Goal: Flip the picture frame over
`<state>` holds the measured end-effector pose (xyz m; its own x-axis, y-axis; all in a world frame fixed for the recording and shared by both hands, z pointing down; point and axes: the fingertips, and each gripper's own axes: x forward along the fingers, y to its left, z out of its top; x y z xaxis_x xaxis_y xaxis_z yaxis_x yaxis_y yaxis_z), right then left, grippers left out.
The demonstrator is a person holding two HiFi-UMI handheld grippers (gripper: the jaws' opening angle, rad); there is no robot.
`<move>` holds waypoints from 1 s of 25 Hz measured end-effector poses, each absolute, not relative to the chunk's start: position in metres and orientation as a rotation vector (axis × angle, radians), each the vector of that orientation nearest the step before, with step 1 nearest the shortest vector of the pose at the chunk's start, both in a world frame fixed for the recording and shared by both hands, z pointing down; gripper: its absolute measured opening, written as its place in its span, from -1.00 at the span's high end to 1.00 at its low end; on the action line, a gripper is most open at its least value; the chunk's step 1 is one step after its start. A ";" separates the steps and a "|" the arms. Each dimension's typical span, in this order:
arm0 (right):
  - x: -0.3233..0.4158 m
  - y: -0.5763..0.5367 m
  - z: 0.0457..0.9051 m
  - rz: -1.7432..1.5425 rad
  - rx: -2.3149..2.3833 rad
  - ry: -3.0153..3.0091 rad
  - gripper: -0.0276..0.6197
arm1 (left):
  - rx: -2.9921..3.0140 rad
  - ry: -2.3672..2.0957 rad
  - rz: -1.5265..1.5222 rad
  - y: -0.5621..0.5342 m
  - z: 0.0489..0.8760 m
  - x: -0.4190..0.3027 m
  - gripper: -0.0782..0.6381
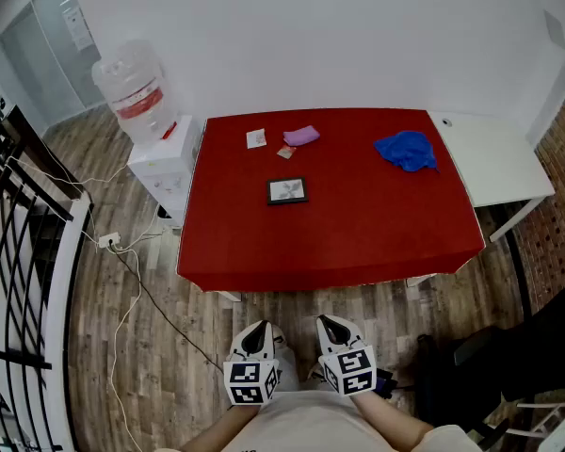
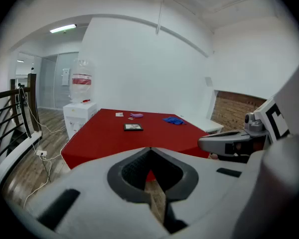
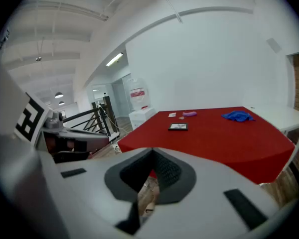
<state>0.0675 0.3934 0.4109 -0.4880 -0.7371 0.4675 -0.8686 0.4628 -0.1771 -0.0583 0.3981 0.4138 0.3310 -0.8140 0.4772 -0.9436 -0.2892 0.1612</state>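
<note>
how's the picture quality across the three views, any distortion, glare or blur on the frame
Head view: soft even light, no glare on the small black picture frame; the edges of the red-covered table bow slightly. Left gripper view: strong fisheye, dark corners, the frame tiny. Right gripper view: same fisheye, a bright ceiling strip light, walls curved.

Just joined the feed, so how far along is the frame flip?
Nothing looks done: the picture frame lies picture-side up on the red table. Nothing is in hand: left gripper and right gripper are shut and empty, short of the table. Left: reaching, grasping and flipping it.
</note>
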 end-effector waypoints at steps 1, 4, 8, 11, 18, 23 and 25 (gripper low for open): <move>0.068 0.386 0.414 0.573 1.362 -2.385 0.90 | 2.189 -1.546 0.425 0.389 0.416 -0.058 0.77; 0.068 0.361 0.422 0.581 1.366 -2.372 0.91 | 2.193 -1.535 0.423 0.360 0.422 -0.058 0.77; 0.065 0.312 0.428 0.580 1.395 -2.353 0.91 | 2.219 -1.505 0.423 0.307 0.428 -0.060 0.77; 0.061 0.268 0.427 0.571 1.431 -2.341 0.90 | 2.230 -1.473 0.430 0.259 0.433 -0.066 0.77; 0.044 0.170 0.412 0.539 1.518 -2.318 0.90 | 2.301 -1.452 0.430 0.153 0.414 -0.094 0.76; 0.030 0.133 0.408 0.527 1.545 -2.305 0.90 | 2.334 -1.412 0.441 0.111 0.411 -0.100 0.76; 0.030 0.123 0.410 0.547 1.548 -2.293 0.90 | 2.333 -1.395 0.447 0.101 0.412 -0.098 0.77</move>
